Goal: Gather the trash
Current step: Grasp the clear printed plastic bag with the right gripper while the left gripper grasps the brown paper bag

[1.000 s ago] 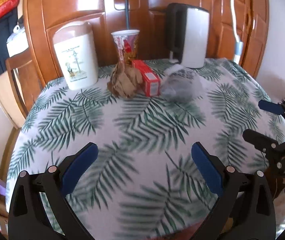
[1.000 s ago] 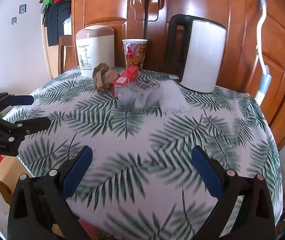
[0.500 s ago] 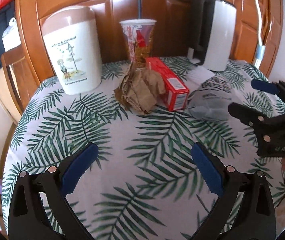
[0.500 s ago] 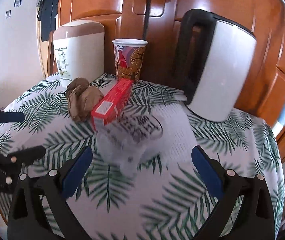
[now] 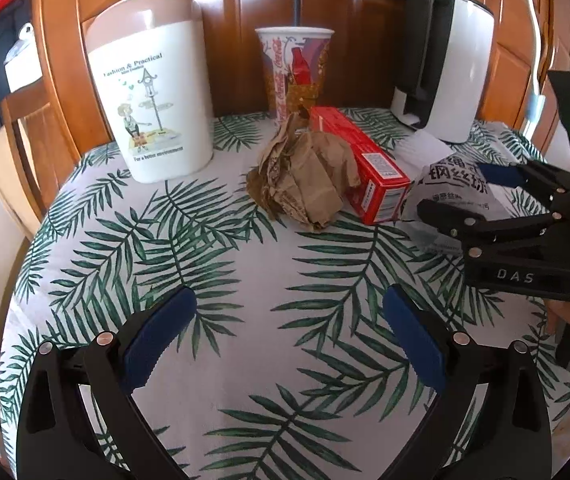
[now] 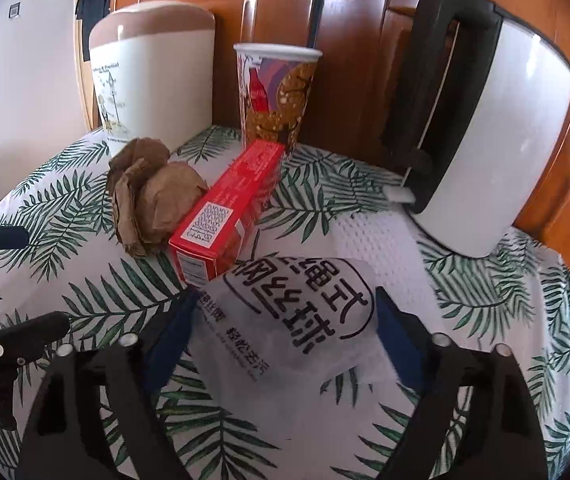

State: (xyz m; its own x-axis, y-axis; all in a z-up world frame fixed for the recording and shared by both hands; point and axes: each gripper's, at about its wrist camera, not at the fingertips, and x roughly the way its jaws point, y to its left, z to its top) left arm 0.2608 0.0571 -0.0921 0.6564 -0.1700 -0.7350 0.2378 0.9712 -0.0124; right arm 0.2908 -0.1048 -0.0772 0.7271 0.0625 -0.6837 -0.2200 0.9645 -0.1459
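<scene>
A crumpled brown paper bag [image 5: 305, 176] [image 6: 149, 196], a red carton [image 5: 361, 168] [image 6: 229, 208], a clear plastic packet with black Chinese print [image 6: 297, 316] [image 5: 449, 196] and a printed paper cup [image 5: 295, 68] [image 6: 275, 92] lie on the leaf-print table. My right gripper [image 6: 281, 336] [image 5: 469, 192] is open, its jaws either side of the plastic packet. My left gripper [image 5: 285, 328] is open and empty above bare cloth, short of the brown bag. A white lidded bin [image 5: 153, 100] [image 6: 149, 68] stands at the back left.
A white electric kettle [image 5: 445, 68] [image 6: 481, 120] with black handle stands back right, a white mesh cloth [image 6: 377, 236] in front of it. Wooden cabinet doors [image 5: 245, 8] rise behind the table. A chair [image 5: 25, 132] is at the far left.
Both grippers have moved forward toward the trash. The right gripper has come up to the plastic packet, which now lies between its open jaws.
</scene>
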